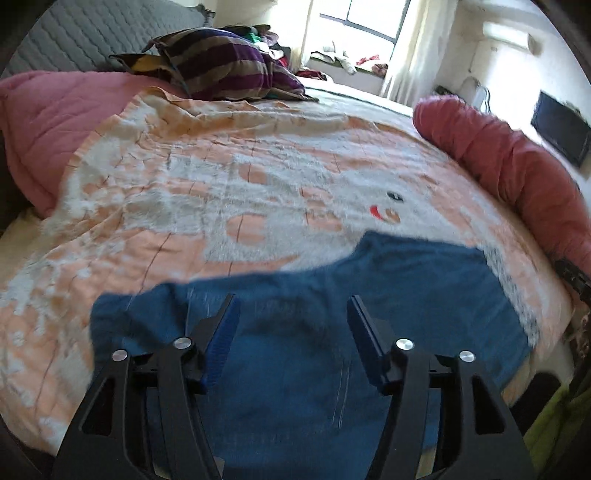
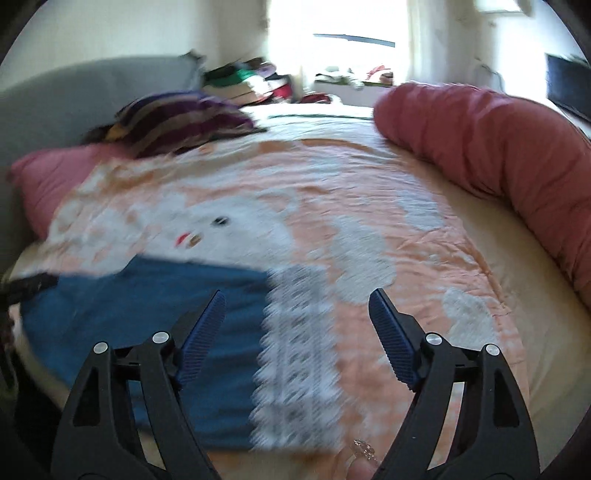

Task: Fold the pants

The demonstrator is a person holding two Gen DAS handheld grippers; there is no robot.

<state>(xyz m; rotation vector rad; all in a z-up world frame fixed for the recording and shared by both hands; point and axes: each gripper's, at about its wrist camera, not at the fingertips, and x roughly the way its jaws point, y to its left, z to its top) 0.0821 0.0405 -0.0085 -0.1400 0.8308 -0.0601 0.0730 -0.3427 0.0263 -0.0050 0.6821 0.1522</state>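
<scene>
Left wrist: blue pants flat, left tongs open.

A bed covered by a peach and white blanket fills the room, with a grey quilted headboard at the left. A bright window glares at the far end between pale walls, above a cluttered sill.

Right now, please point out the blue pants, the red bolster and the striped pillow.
blue pants point(image 1: 314, 332), left wrist view, middle of the cloth.
red bolster point(image 2: 480, 144), right wrist view, its thick middle.
striped pillow point(image 1: 221, 66), left wrist view, its top face.
</scene>
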